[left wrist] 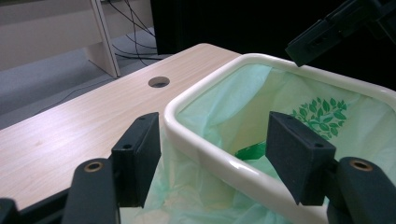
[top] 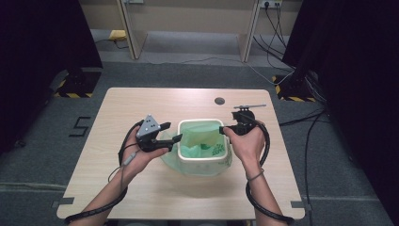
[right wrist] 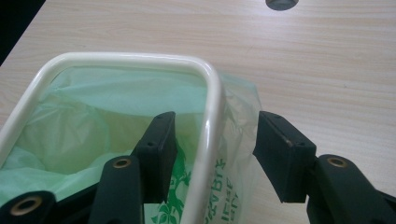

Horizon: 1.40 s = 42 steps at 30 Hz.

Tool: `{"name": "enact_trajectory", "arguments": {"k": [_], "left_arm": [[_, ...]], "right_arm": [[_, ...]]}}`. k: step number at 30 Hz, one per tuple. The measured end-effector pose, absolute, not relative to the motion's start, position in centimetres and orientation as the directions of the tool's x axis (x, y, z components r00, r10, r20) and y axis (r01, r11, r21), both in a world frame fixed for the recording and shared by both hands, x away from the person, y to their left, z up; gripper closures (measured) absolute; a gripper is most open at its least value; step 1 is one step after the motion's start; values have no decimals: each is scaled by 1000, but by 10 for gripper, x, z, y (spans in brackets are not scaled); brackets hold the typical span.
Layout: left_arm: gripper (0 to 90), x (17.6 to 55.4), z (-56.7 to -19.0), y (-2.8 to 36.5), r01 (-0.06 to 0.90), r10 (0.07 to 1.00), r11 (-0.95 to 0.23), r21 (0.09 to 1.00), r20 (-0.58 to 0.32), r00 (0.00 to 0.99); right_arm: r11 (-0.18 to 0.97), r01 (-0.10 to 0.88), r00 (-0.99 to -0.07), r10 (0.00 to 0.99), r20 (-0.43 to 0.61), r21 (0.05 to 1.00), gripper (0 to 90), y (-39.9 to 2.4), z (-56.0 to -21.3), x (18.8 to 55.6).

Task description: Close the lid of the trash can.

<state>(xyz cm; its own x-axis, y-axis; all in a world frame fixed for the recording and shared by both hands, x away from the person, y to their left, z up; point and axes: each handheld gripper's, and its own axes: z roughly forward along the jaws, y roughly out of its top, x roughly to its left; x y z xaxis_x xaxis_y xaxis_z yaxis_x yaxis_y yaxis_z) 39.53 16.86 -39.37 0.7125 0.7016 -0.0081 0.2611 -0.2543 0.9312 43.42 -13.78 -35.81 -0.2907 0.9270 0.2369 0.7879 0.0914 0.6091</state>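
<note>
A cream plastic bin (top: 201, 122) lined with a pale green bag (top: 197, 139) stands mid-table. My left gripper (top: 172, 132) is at its left side, open. In the left gripper view the jaws (left wrist: 217, 149) straddle the bin's rim (left wrist: 201, 88) without touching it, one pad outside and one over the bag (left wrist: 243, 107). My right gripper (top: 225, 129) is at the bin's right side, open. In the right gripper view it (right wrist: 212, 149) straddles the rim (right wrist: 126, 59), with the bag's overhang (right wrist: 238, 121) between rim and outer pad. The pads do not press.
The wooden table (top: 141, 101) has a round cable hole (top: 219, 100) behind the bin. Desk legs and cables stand on the grey floor beyond. A dark green leaf print (left wrist: 322, 112) marks the bag. The right gripper's jaw (left wrist: 327, 32) shows in the left gripper view.
</note>
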Motion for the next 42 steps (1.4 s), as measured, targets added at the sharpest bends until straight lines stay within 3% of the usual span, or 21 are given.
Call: {"name": "enact_trajectory", "arguments": {"k": [42], "left_arm": [[344,379,-393,236,279,775,-206,938,-18,631]], "right_arm": [[7,763,-245,928,279,647,477,-178,-366,421]]}}
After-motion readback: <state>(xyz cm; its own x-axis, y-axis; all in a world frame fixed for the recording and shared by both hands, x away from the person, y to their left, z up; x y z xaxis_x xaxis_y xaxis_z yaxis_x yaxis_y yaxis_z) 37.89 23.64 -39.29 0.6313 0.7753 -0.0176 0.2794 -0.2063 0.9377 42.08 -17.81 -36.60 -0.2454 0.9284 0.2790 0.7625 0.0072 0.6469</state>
